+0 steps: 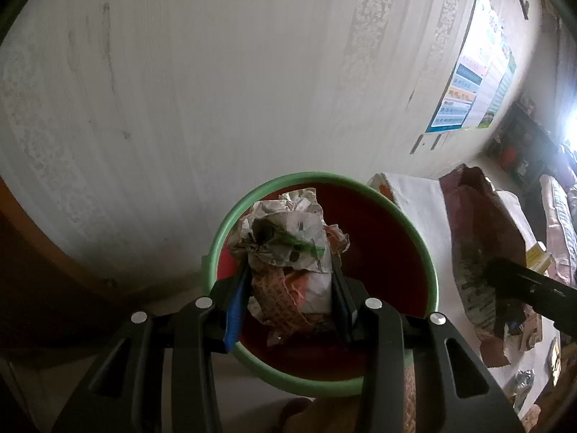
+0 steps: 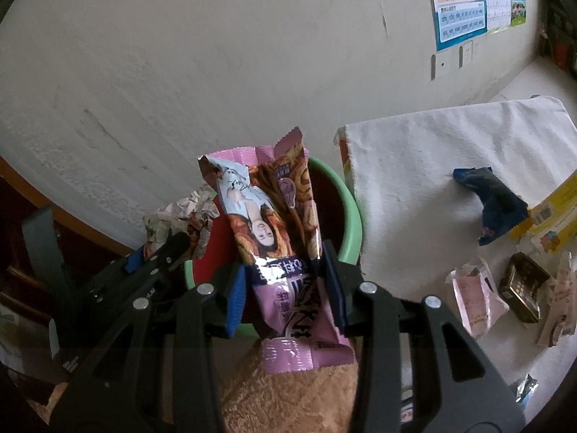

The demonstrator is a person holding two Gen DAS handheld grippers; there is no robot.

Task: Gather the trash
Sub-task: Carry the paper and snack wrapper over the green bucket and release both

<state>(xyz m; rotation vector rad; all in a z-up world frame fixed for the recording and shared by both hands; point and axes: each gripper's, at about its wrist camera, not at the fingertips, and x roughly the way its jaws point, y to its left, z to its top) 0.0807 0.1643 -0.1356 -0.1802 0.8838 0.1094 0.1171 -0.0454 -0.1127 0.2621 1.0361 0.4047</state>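
Both loads hang over the green-rimmed bucket (image 1: pixel 431 274): left gripper (image 1: pixel 290 297) clamps crumpled paper (image 1: pixel 285 249), right gripper (image 2: pixel 285 288) pinches a snack wrapper (image 2: pixel 274 223). Next, both need to let go.

Crumpled newspaper ball (image 1: pixel 288 252), grey-white print with pink and orange patches, clamped between the pads of the left tongs (image 1: pixel 288 288) directly above the open mouth of the bin (image 1: pixel 429 252), a round bucket with a pale green rim and red interior. Snack wrapper (image 2: pixel 277 238), long, pink and purple with a printed figure and glossy foil creases, pinched at its lower part by the right tongs (image 2: pixel 285 288), its upper end upright over the bin's rim. Remaining litter on the white-covered tabletop (image 2: pixel 414 151): a dark blue wrapper (image 2: pixel 494 205) near the right edge, a pale pink packet (image 2: pixel 476 299) and a small dark box (image 2: pixel 523 285) nearer the front.
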